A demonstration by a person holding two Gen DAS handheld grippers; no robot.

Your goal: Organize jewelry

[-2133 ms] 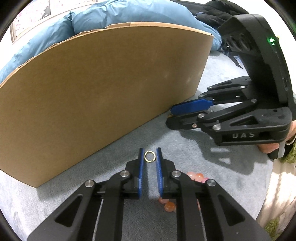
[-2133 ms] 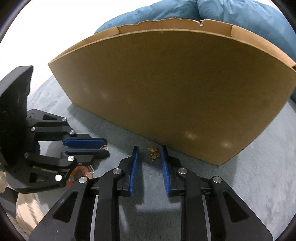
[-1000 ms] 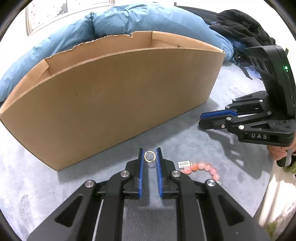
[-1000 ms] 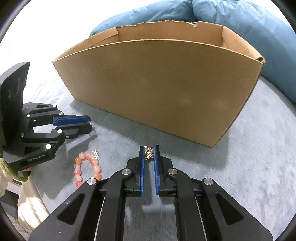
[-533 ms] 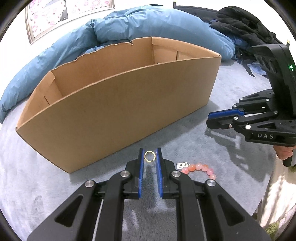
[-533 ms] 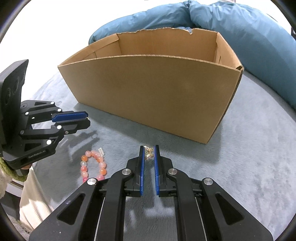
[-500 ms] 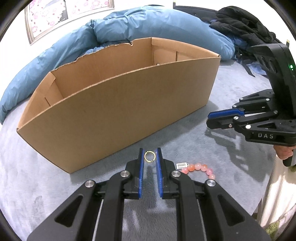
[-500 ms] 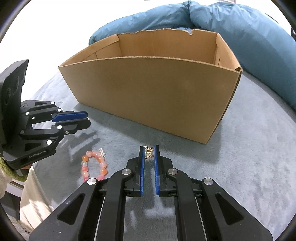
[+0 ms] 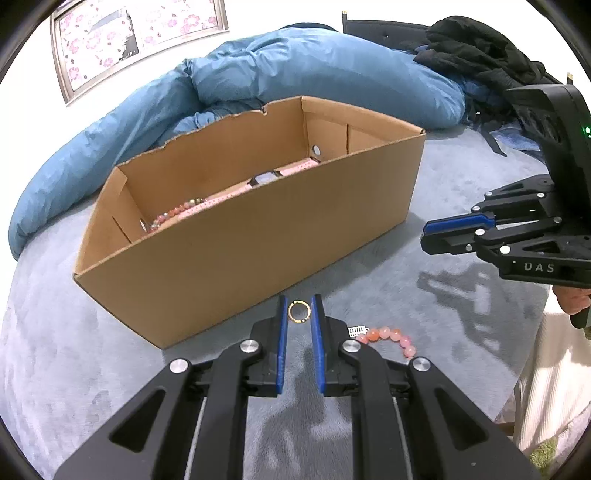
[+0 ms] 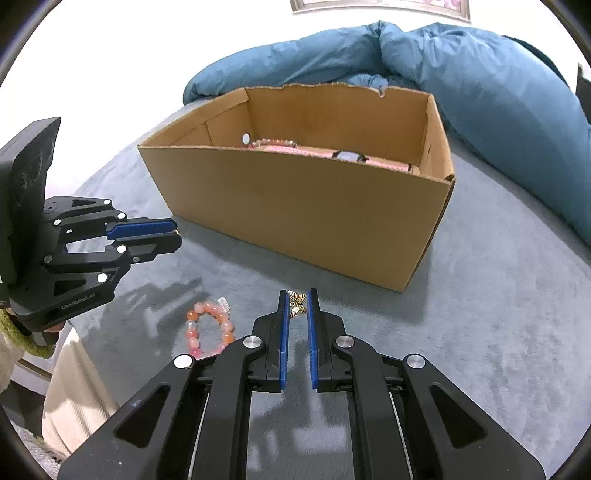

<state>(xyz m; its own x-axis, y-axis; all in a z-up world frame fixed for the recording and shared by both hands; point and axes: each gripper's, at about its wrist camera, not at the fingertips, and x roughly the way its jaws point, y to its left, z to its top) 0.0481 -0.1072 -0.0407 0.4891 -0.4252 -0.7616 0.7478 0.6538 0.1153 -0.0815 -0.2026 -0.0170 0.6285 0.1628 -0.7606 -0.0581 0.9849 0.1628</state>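
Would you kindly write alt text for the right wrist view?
The right gripper pinches a small gold butterfly charm above grey fabric, facing an open cardboard box. A pink bead bracelet lies lower left, below the left gripper.

A bedroom: blue duvet (image 9: 303, 77), framed floral picture (image 9: 136, 33), heaped clothes (image 9: 484, 48).

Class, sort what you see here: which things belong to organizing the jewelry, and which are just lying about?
Job: gold ring in left tool; butterfly charm in right tool; bead bracelet; cardboard box.

Lying about: blue duvet; black clothes; framed picture.
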